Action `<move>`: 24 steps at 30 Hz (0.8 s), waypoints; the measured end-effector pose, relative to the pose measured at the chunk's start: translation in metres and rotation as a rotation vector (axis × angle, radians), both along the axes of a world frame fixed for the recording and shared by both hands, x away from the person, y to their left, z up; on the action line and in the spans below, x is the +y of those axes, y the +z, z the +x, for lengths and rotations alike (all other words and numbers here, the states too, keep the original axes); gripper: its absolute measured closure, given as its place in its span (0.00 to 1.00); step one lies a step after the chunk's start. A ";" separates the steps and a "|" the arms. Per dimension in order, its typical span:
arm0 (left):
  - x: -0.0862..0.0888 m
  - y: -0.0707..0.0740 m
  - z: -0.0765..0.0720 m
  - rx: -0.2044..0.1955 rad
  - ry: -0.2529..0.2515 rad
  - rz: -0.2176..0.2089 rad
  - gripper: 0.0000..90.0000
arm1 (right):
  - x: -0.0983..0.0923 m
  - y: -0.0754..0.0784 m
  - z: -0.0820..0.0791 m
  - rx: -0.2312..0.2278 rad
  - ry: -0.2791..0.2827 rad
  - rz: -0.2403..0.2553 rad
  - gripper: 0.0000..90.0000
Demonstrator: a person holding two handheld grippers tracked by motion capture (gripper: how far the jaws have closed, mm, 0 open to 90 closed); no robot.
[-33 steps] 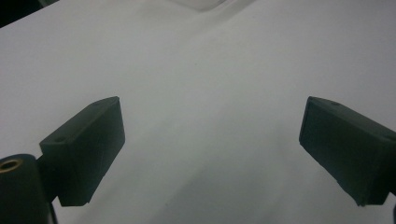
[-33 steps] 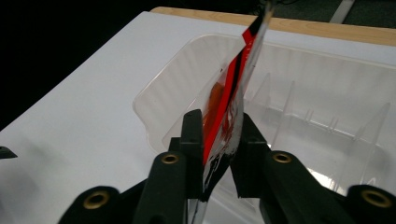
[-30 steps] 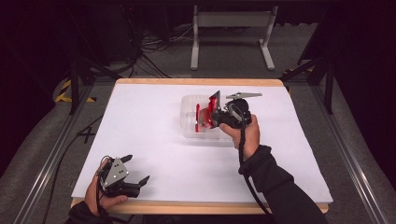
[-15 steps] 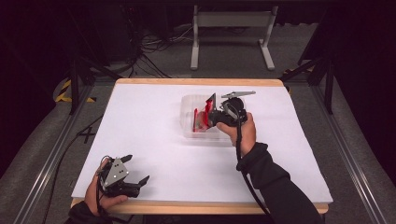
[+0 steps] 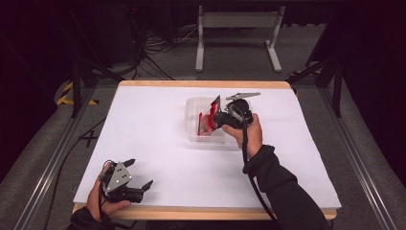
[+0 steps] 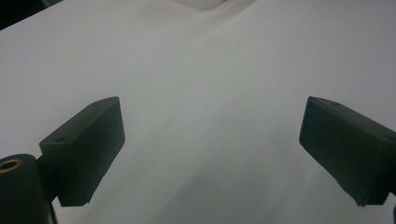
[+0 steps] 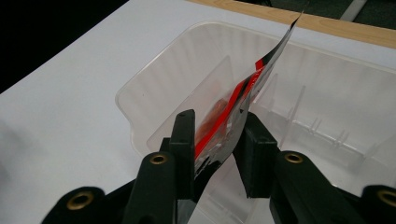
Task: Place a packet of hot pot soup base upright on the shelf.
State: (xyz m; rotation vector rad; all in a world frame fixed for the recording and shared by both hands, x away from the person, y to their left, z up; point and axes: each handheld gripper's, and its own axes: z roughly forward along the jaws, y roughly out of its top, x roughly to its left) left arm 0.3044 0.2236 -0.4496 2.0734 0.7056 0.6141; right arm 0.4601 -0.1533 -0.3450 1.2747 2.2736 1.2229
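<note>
A: High view first. Shows what?
B: Puts the right gripper at the bin, at the far middle of the table. Has it pinching the packet upright above the bin's hollow. Places the left gripper at the near left corner, well apart, jaws spread wide on nothing.

A: Gains what from the gripper views?
B: From the right gripper view, confirms the pinch: both pads against the packet's lower part, with the rest rising up and away over the bin's hollow. Reveals thin ribs moulded along the bin's inner wall, unreadable from above. From the left gripper view, gives two blocky jaws far apart over bare white surface.

A: Hidden or doubtful?
B: Cannot read the packet's print. Loses its lower end behind the jaws, so cannot tell whether it touches the bin. Finds a pale shape at the top edge of the left gripper view, too blurred to identify. Cuts off the left hand at the bottom of the high view.

A: Materials and shapes?
B: Bin: clear thin plastic, rectangular, rounded corners, flared rim. Packet: flat glossy film in red, black and silver, coming to a sharp top corner. Table: matte white cover over a wooden edge. Jaws: matte black, square-ended, with brass-coloured eyelets at the base.
</note>
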 end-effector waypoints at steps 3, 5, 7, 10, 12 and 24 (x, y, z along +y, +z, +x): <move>0.000 0.000 0.000 0.000 0.001 -0.001 0.08 | 0.001 0.001 0.000 -0.004 0.007 -0.011 0.76; 0.000 0.000 0.000 -0.001 -0.001 0.002 0.08 | 0.002 0.002 0.001 -0.009 0.021 -0.028 0.72; 0.000 0.000 0.000 -0.001 -0.002 0.001 0.08 | 0.002 0.002 0.001 -0.009 0.024 -0.034 0.72; 0.001 0.000 0.000 0.000 0.000 -0.003 0.08 | 0.000 0.004 -0.001 -0.023 0.046 -0.052 0.70; 0.001 0.000 0.000 -0.001 0.000 0.001 0.08 | -0.001 0.006 -0.002 -0.030 0.053 -0.052 0.69; 0.000 -0.001 0.000 0.006 0.009 0.007 0.08 | -0.008 0.014 -0.013 -0.070 0.110 -0.115 0.68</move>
